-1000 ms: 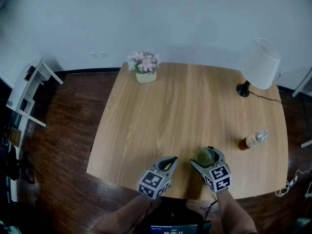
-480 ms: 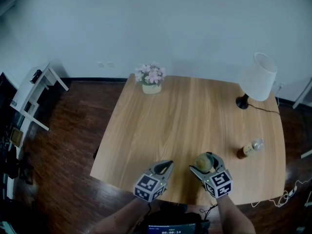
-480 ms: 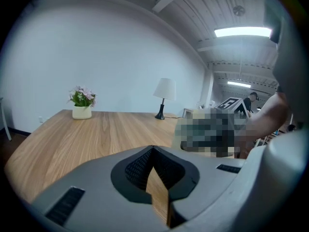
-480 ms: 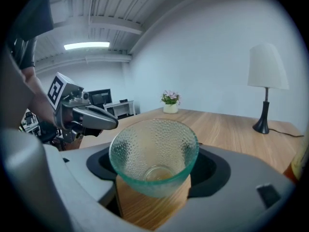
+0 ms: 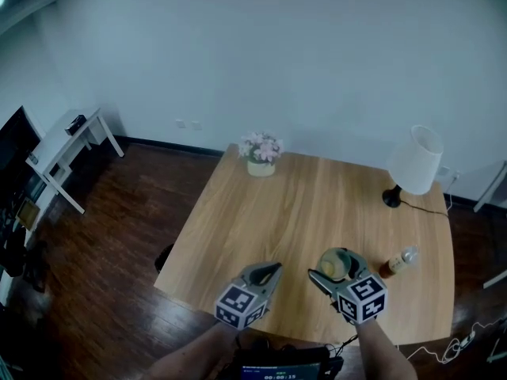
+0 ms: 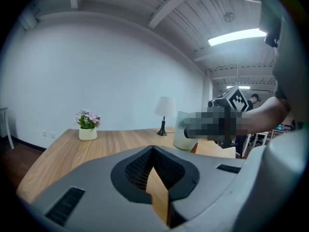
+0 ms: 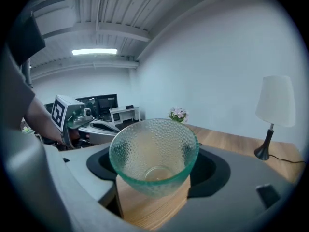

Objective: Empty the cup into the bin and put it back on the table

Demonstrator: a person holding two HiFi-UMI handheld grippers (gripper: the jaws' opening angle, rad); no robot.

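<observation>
Right gripper [image 5: 333, 268] grips the glass cup [image 7: 153, 153] at lower centre-right, over the table [image 5: 301, 204]; your left gripper [image 5: 270, 271] is closed, empty. Carrying step: the bin is unseen, so find it, then tip

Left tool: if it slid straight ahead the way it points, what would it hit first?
Likely the lamp at the far edge; the table before it looks free. The cup in the right tool sits just right of that line.
</observation>
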